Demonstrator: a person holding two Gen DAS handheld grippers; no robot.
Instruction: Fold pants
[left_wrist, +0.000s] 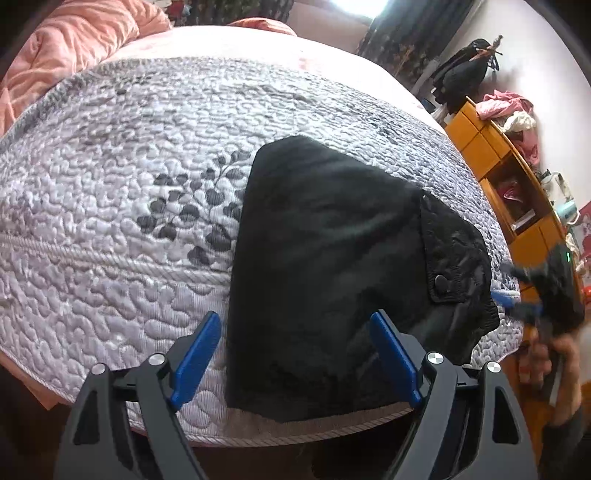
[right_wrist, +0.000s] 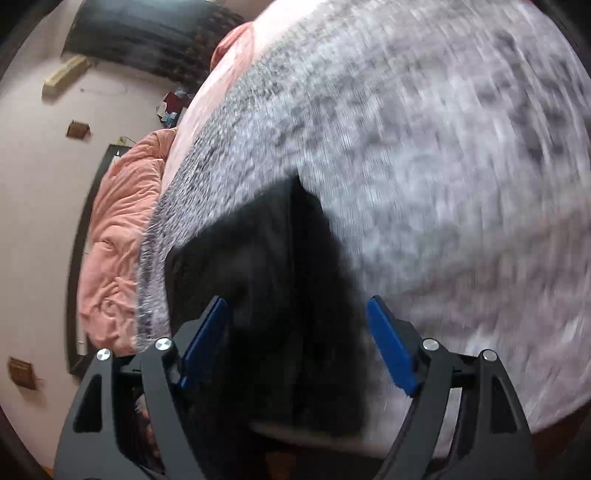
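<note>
Black pants (left_wrist: 332, 251) lie folded into a compact bundle on the grey quilted bedspread (left_wrist: 110, 221), near the bed's front edge, with a snap-button flap on the right side. My left gripper (left_wrist: 295, 315) hovers open above the bundle's near end; its blue pads straddle the cloth without pressing it. In the blurred right wrist view, my right gripper (right_wrist: 298, 300) stands open over the same pants (right_wrist: 266, 258), with nothing pinched. The right gripper (left_wrist: 532, 295) also shows blurred at the bundle's right end, with a person's hand (left_wrist: 546, 354) on it.
A pink blanket (left_wrist: 74, 37) is heaped at the bed's far left, and shows again as the pink blanket (right_wrist: 118, 236). An orange wooden shelf unit (left_wrist: 517, 177) with clothes piled on top stands right of the bed. Dark garments (left_wrist: 465, 70) hang behind it.
</note>
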